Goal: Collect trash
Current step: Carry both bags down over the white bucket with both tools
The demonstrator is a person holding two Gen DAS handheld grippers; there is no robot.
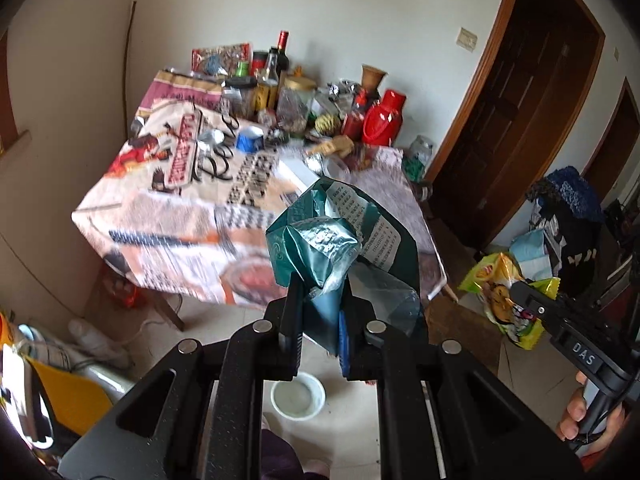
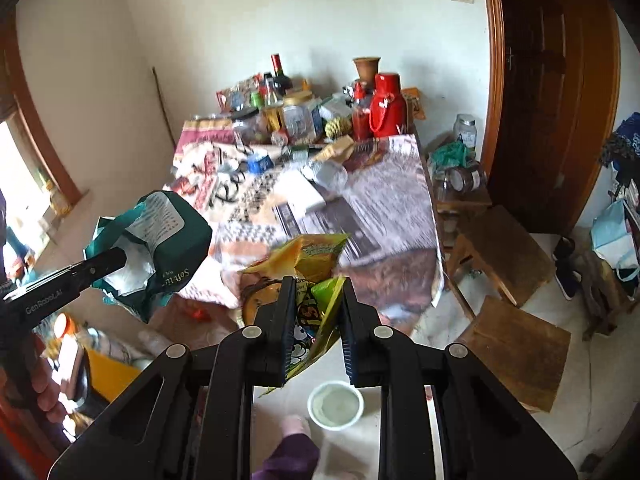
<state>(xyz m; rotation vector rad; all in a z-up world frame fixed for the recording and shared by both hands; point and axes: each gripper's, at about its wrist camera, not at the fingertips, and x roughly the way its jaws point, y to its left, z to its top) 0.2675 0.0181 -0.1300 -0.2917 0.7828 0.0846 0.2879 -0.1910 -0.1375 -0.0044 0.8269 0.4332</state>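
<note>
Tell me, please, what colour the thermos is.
Red thermos; the right wrist view shows it best.

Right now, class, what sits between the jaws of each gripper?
Left gripper: a crumpled teal packet, in the left wrist view. Right gripper: a yellow-green snack bag, in the right wrist view.

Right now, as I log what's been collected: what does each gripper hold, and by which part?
Left gripper: crumpled teal plastic wrapper, pinched at its lower folds. Right gripper: yellow-green snack bag, clamped mid-body.
</note>
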